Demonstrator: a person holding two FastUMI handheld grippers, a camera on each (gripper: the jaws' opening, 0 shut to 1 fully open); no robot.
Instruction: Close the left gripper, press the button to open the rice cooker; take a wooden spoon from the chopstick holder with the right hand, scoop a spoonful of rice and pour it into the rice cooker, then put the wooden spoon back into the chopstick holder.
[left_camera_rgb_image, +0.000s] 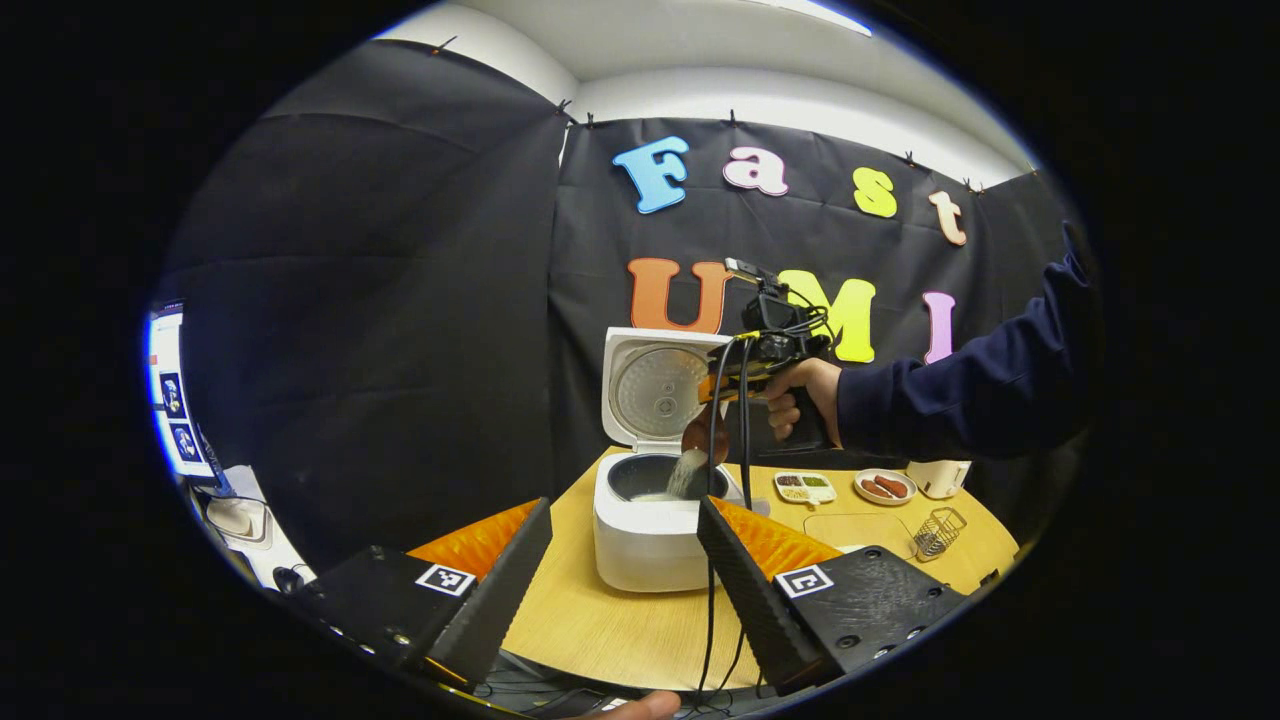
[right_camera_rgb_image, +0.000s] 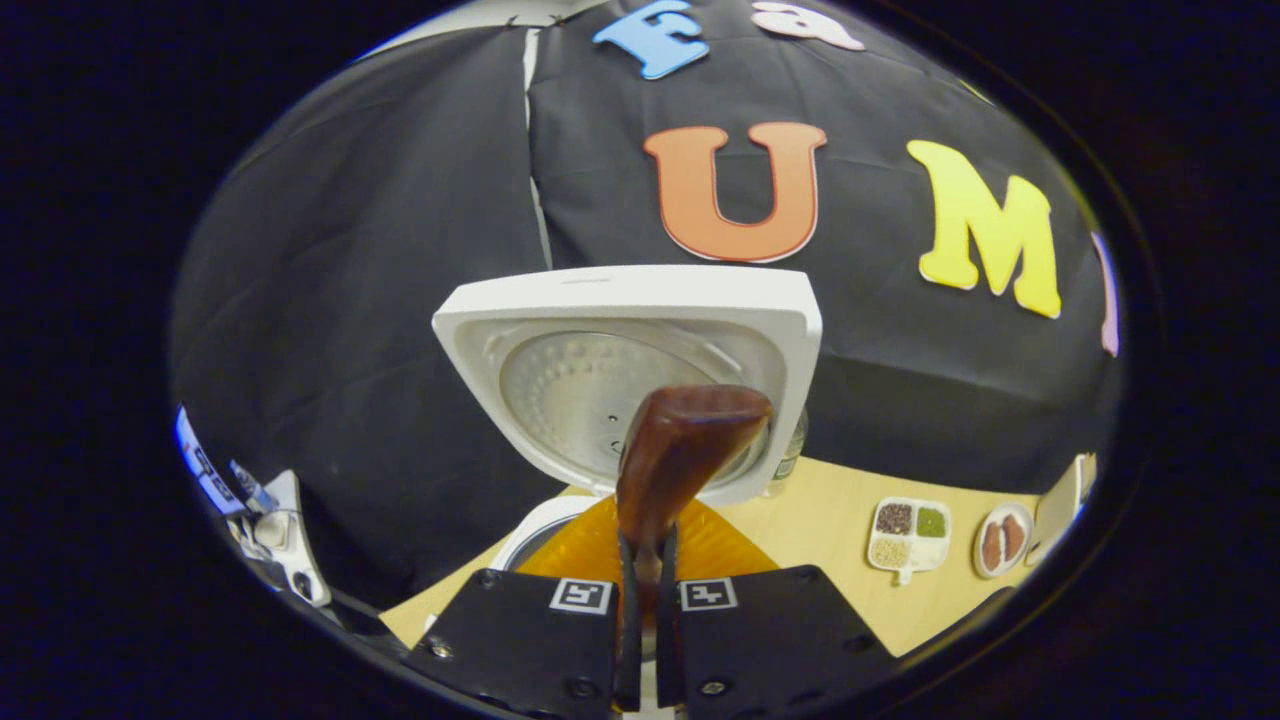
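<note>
The wooden spoon (right_camera_rgb_image: 680, 450) is held up over the rice cooker (left_camera_rgb_image: 655, 520). In the right gripper view its handle runs down between the two fingers of the right gripper (right_camera_rgb_image: 645, 640), and the jaws are squeezed tight on it from both sides. The spoon's brown bowl points up and away, in front of the cooker's raised lid (right_camera_rgb_image: 630, 370).

In the left gripper view the spoon (left_camera_rgb_image: 700, 435) is tipped, and white rice (left_camera_rgb_image: 685, 472) is falling from it into the dark pot inside the cooker. The cooker sits on the desk (left_camera_rgb_image: 600, 610) with its lid (left_camera_rgb_image: 660, 385) standing straight up at the back. A hand (left_camera_rgb_image: 805, 400) in a dark blue sleeve (left_camera_rgb_image: 960, 395) holds the right gripper (left_camera_rgb_image: 770, 350) above the cooker, and black cables hang down from it.

The left gripper (left_camera_rgb_image: 625, 575) is low and near the front edge of the desk, just in front of the cooker. Its jaws are wide apart and nothing is between them.

To the right of the cooker, farther back, there is a small tray (left_camera_rgb_image: 805, 487) with different grains in its parts. Beside it is a round plate (left_camera_rgb_image: 885, 487) with sausages. A wire chopstick holder (left_camera_rgb_image: 940, 532) lies tilted on the desk near the right edge, and a white box (left_camera_rgb_image: 940, 478) stands behind the plate.
</note>
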